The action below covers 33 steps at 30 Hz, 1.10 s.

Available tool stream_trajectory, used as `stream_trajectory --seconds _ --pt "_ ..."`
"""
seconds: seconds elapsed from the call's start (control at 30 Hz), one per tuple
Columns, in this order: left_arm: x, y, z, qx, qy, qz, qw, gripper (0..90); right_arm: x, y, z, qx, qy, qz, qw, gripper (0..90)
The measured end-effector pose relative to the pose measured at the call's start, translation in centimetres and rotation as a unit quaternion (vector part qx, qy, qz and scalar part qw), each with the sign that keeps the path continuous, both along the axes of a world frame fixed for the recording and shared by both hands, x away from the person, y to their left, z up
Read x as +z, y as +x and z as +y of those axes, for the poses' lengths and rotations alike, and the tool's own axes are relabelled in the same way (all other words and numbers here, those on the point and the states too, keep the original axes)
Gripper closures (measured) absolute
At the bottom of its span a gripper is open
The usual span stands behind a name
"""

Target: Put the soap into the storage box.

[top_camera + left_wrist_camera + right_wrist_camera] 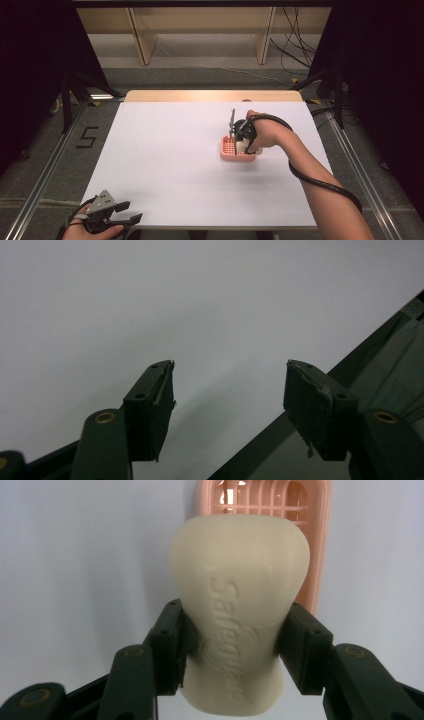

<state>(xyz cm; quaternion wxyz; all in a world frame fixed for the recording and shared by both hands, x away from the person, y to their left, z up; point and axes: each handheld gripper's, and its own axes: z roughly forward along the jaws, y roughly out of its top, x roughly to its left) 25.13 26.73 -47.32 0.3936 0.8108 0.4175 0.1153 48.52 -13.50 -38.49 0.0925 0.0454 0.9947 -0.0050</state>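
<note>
while the right tool [231, 647] clamps the waisted middle of a smooth cream soap [239, 605] with raised lettering, a pink slatted dish [306, 540] lies behind it on the white table [165, 160], mostly hidden. at the near corner the left tool [230, 405] gapes apart, holding nothing.

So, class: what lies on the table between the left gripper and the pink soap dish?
Nothing: in the high view, only bare white table separates the left gripper from the soap dish.
</note>
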Motion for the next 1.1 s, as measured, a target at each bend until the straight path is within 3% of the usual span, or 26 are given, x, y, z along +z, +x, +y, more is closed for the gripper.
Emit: stream_trajectory --seconds 0.07,0.1,0.2,0.23,0.33,0.4,0.43,0.47,0.53,0.6,0.67,0.7,0.73,0.83,0.9,1.0,1.03,1.1 --pt "0.0 0.1 0.2 -0.005 0.011 -0.004 0.9999 36.3 0.0 0.3 0.1 0.007 0.003 -0.003 1.0000 50.6" --pt "0.0 0.2 0.2 -0.005 0.016 -0.007 0.9998 36.4 0.0 0.6 0.1 0.027 0.004 -0.008 0.9996 50.6" --pt "0.1 0.1 0.2 -0.004 0.010 -0.005 0.9999 36.4 0.0 0.4 0.3 0.004 0.001 -0.007 1.0000 50.6" --pt "0.1 -0.1 0.1 0.000 -0.001 -0.001 1.0000 36.3 -0.1 0.7 0.4 0.012 0.003 -0.004 0.9999 50.6" --pt "0.0 -0.1 0.0 0.001 -0.003 -0.001 1.0000 36.3 -0.3 1.2 0.6 0.028 0.003 -0.008 0.9996 50.6" --pt "0.0 -0.1 0.0 0.002 -0.002 0.000 1.0000 36.3 -0.2 1.1 0.8 0.016 0.004 -0.007 0.9998 50.6" --pt "0.0 0.2 0.2 -0.004 0.015 -0.009 0.9998 36.4 -0.4 1.3 0.8 0.020 0.007 -0.003 0.9998 50.6" --pt "0.0 0.2 0.2 -0.004 0.015 -0.009 0.9998 36.3 -0.4 1.5 0.9 0.030 0.005 -0.005 0.9995 50.6" --pt "0.1 0.2 0.3 -0.010 0.016 -0.001 0.9998 36.3 -0.4 1.2 1.1 -0.002 0.004 0.001 1.0000 50.6" --pt "0.1 0.2 0.3 -0.009 0.015 -0.004 0.9998 36.3 -0.4 1.4 1.2 0.009 0.008 0.000 0.9999 50.6" --pt "0.0 -0.1 0.0 0.002 -0.004 -0.002 1.0000 36.3 -0.4 1.8 1.1 0.027 0.006 -0.008 0.9996 50.6" --pt "0.1 -0.1 0.1 0.001 -0.002 0.000 1.0000 36.4 -0.3 1.4 1.3 -0.012 -0.003 0.001 0.9999 50.6" --pt "0.0 -0.1 0.1 0.002 -0.004 -0.001 1.0000 36.3 -0.3 1.7 1.3 0.013 0.002 -0.008 0.9999 50.6" --pt "0.1 -0.1 0.1 0.000 0.000 0.005 1.0000 36.3 -0.3 1.7 1.3 -0.008 -0.002 -0.003 1.0000 50.6" --pt "0.0 -0.1 0.0 0.002 -0.002 -0.002 1.0000 36.3 -0.5 1.9 1.4 0.006 0.004 -0.008 0.9999 50.6" --pt "0.1 -0.1 0.1 0.001 -0.001 -0.001 1.0000 36.3 -0.6 1.8 1.5 -0.004 -0.002 -0.006 1.0000 50.6" --pt "0.1 -0.1 0.1 0.001 -0.002 0.000 1.0000 36.3 -0.7 2.1 1.5 0.010 0.005 -0.008 0.9999 50.6" --pt "0.1 -0.1 0.1 0.002 -0.002 0.000 1.0000 36.3 -0.7 2.2 1.6 0.007 0.005 -0.007 0.9999 50.6"
